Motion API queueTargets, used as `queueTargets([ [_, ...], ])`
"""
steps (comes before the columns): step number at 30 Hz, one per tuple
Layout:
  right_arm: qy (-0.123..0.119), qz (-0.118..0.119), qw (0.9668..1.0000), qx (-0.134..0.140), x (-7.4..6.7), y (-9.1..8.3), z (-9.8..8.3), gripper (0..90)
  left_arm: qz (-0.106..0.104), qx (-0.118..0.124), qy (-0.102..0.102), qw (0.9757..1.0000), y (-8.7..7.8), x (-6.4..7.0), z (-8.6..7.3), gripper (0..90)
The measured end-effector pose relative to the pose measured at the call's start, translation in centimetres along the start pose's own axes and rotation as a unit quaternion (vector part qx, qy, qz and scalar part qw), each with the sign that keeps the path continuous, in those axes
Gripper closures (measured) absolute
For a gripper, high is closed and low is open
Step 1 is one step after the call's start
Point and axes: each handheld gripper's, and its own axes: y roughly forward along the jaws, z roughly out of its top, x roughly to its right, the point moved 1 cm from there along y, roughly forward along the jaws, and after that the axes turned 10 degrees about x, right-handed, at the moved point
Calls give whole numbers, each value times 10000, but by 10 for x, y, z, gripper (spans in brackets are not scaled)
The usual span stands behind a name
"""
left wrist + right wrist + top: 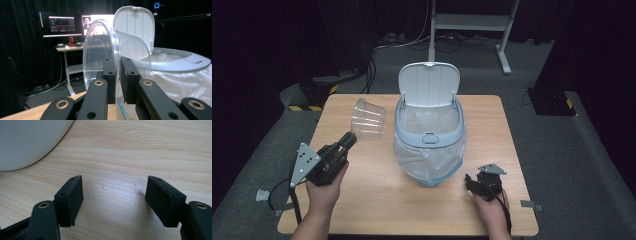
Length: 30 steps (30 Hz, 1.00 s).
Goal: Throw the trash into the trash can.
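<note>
Overhead, you are working at a pale wood-grain table on grey carpet, dark curtains around. Your left gripper is pinching the clear plastic cup by its rim, just beside the white, bag-lined bin. Alongside its jaws, the cup is tilting before lit monitors. Your right gripper is hovering wide, empty, over woodgrain.

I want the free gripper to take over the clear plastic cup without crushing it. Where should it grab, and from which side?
Probably the rim. The cup lies tilted, mouth toward the left gripper, whose jaws pinch its thin rim wall. The right gripper rests open on the table. It could approach from the bin side and pinch the rim opposite, one jaw inside, one outside.
</note>
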Motion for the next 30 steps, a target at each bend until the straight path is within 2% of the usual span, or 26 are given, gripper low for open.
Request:
queueTargets([
  [7,0,-2,10000,0,0,0,0,306,-156,119,56,9998,13,9,11,828],
  [14,-1,11,10000,-12,0,0,0,302,-297,235,-5,9993,26,16,21,828],
  [30,-4,13,10000,-14,0,0,0,300,-797,272,-108,9964,63,43,30,828],
])
